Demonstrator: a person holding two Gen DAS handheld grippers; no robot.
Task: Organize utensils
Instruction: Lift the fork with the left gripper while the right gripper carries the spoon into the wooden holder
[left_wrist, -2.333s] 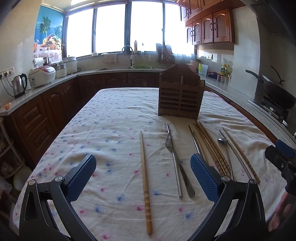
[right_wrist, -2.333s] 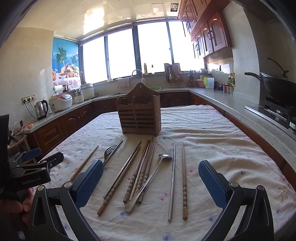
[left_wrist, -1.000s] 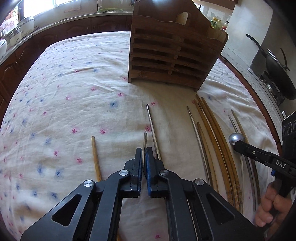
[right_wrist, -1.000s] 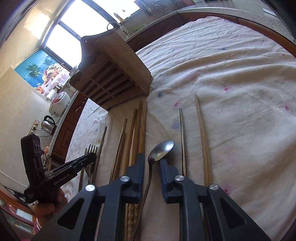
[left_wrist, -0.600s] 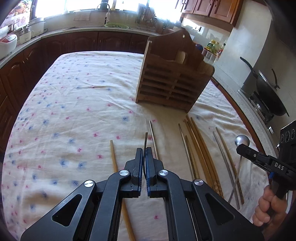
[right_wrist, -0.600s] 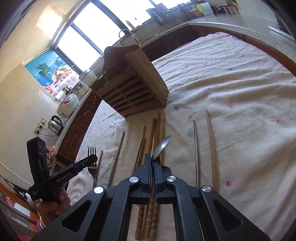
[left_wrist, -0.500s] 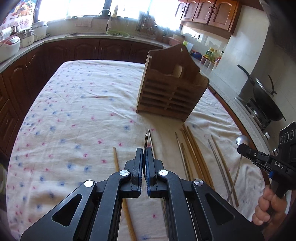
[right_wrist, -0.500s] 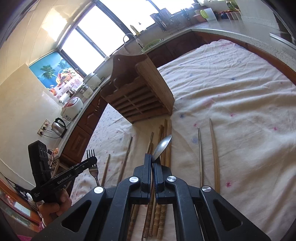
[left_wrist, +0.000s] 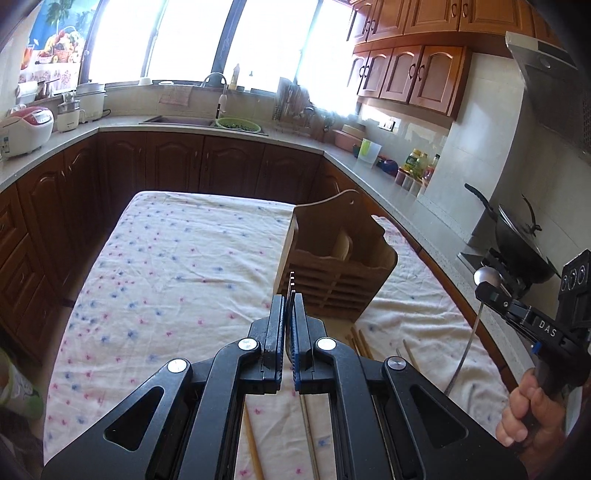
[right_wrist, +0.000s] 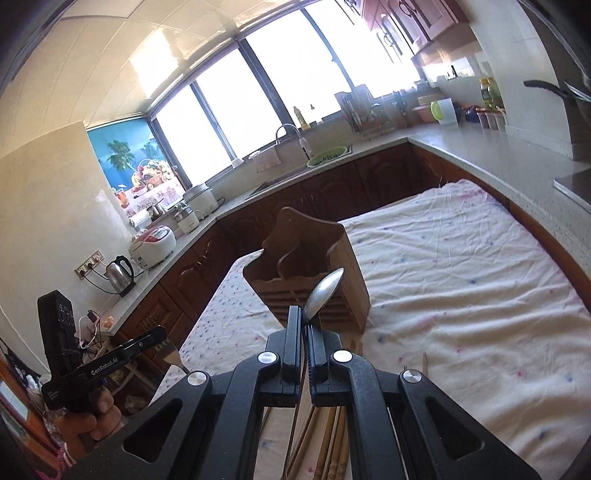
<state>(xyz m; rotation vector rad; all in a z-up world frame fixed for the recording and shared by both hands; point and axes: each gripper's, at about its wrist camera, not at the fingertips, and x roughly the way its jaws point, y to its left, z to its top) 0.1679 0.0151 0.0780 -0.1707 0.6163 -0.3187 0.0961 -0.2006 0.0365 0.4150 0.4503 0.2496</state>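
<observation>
The desk (left_wrist: 177, 258) carried the rack (left_wrist: 332, 273), with chopsticks (right_wrist: 332, 454) lying before it. Both tongs were in the carry step: the left tongs (left_wrist: 290, 325) clamped a fork (left_wrist: 291, 284), the right tongs (right_wrist: 303, 332) a spoon (right_wrist: 323, 291), both held above the desk. Next, each probably needed lowering into a rack slot. Only the right view showed the chopstick bundle; only the left showed the spoon's long handle.

Both tools are built of black plastic. On the left gripper (left_wrist: 287, 334) and the right gripper (right_wrist: 303, 343), blue ribbed pads are fitted inside the jaws, and round silver screws are set along the angled arms. White lettering, "DAS" and "GenRobot.AI", is printed on their sides.
</observation>
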